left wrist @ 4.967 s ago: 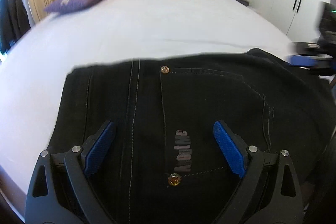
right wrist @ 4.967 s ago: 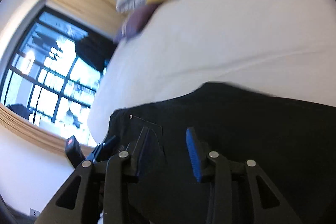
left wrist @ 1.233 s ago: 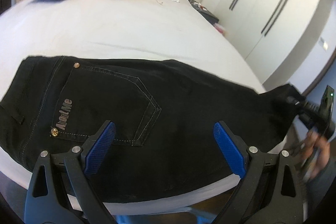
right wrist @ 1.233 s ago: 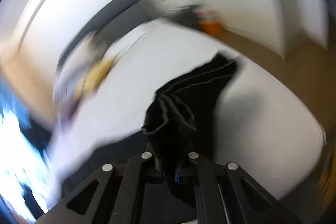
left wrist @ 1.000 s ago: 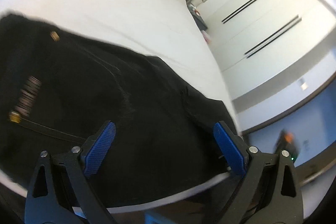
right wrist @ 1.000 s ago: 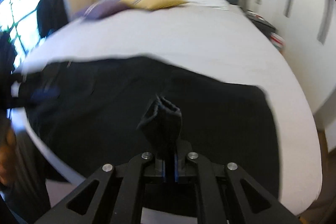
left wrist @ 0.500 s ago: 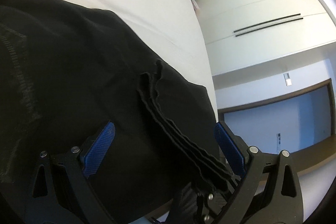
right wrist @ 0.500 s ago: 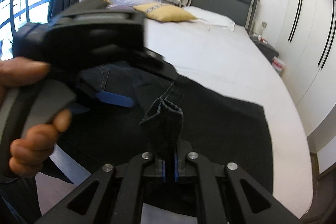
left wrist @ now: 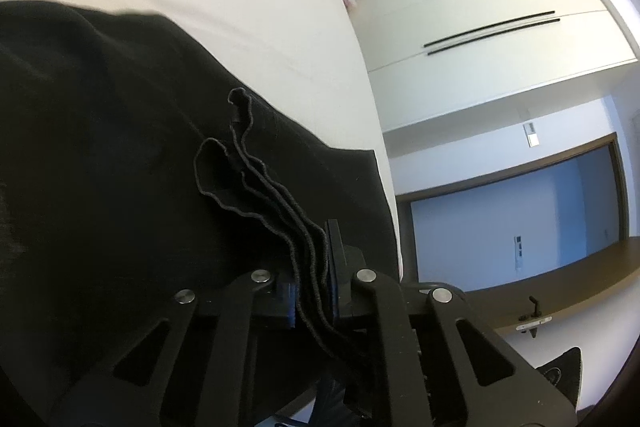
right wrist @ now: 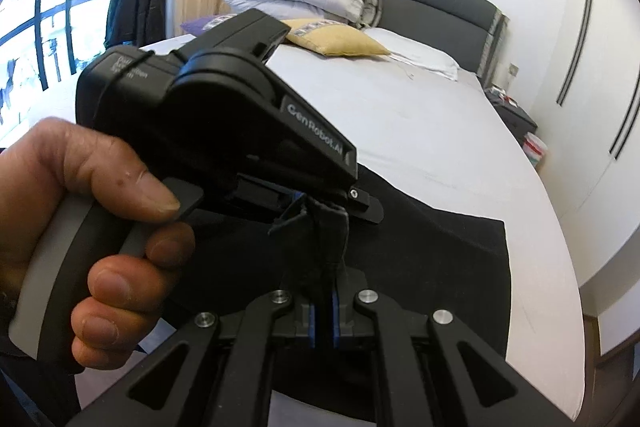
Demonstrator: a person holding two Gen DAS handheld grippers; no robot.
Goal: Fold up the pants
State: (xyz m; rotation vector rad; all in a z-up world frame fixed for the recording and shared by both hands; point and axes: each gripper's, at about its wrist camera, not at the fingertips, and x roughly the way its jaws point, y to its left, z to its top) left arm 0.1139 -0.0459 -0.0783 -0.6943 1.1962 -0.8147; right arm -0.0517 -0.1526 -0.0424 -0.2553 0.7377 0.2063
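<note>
Both the left gripper (left wrist: 312, 297) and right gripper (right wrist: 323, 323) pinch the pants (left wrist: 100, 147) hems bunched together above the bed (right wrist: 420, 131), apparently mid-fold; next, carry them toward the waistband

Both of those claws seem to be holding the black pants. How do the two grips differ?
The left claw pinches a long run of stacked hem edges, wavy and fanned out ahead of it. The right claw holds a short bunched tuft that stands upright. Both are shut on the pants, close together, over the white bed.
</note>
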